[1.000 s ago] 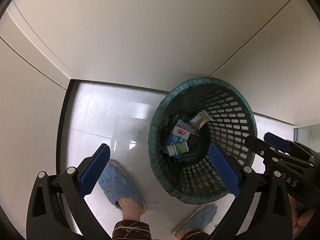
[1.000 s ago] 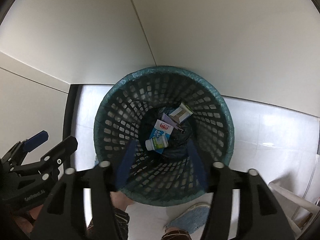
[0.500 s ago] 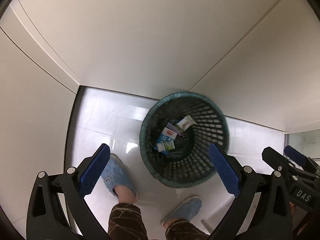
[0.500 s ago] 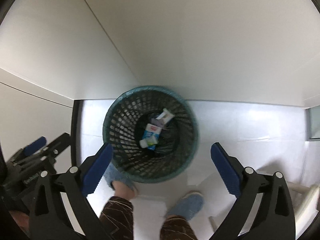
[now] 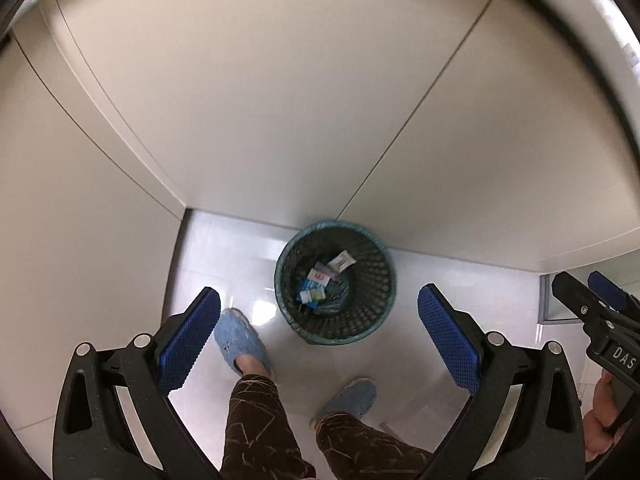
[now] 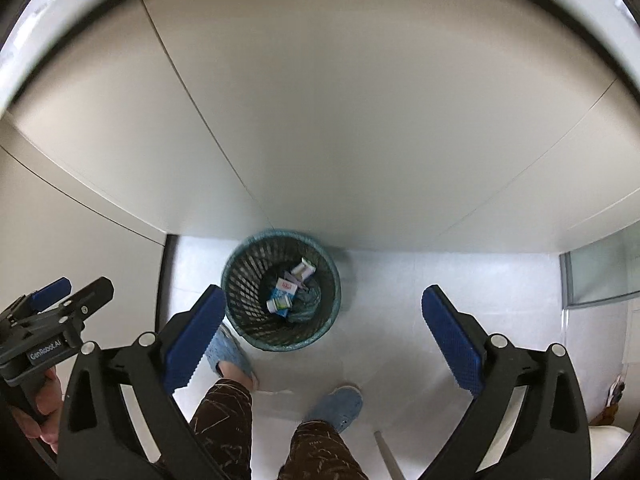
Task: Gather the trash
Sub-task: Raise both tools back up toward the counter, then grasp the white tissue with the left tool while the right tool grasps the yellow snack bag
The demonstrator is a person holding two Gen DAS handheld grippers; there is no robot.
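Cartons (image 5: 319,279) and a small bottle (image 6: 279,303) lie in the mesh bin (image 5: 372,308); both claws gape empty.

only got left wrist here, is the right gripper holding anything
observer: no. the right gripper is open; its jaws have just been opening, with nothing between them.
operator: anything off to its right that i miss
observer: a white object low at the right edge; what it is cannot be told.
operator: how does my left gripper look from there
observer: the left gripper sits at the left edge, seen from the side, with a hand wrapped around its handle.
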